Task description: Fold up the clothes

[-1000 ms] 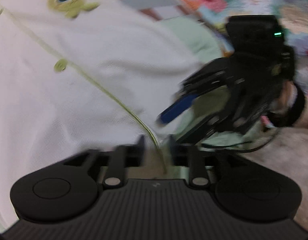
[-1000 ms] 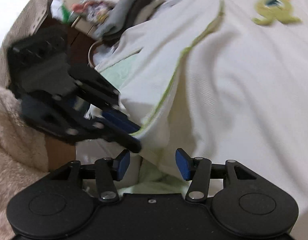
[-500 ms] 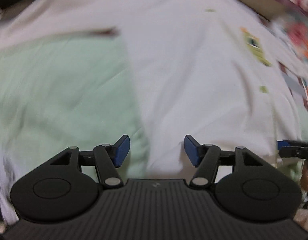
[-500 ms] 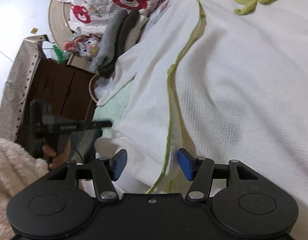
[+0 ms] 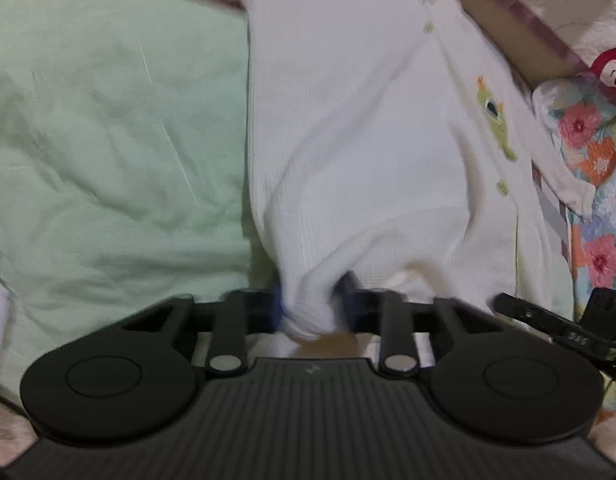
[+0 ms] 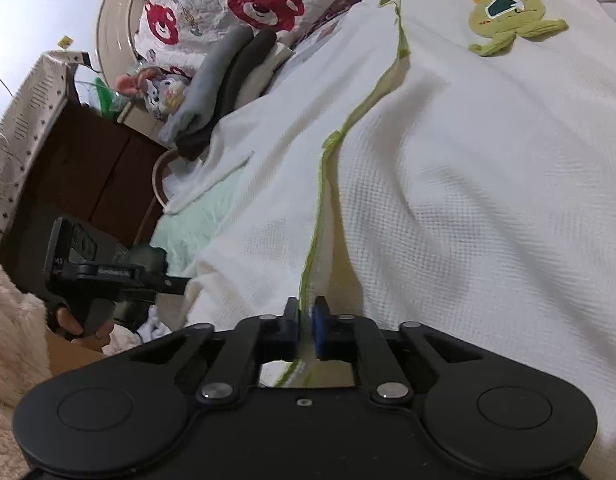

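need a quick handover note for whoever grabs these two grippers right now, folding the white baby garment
Left gripper: shut on a bunched fold of the white garment at its near edge.
Right gripper: its jaws are closing on the garment's green-trimmed edge, which runs between the pads.
The garment lies spread on the pale green sheet, monster patch facing up. Folded grey and dark clothes are stacked beyond it.
Done: both near-edge grips taken.
Left: no fold visible yet; probably lift the near edge and carry it over, then smooth.
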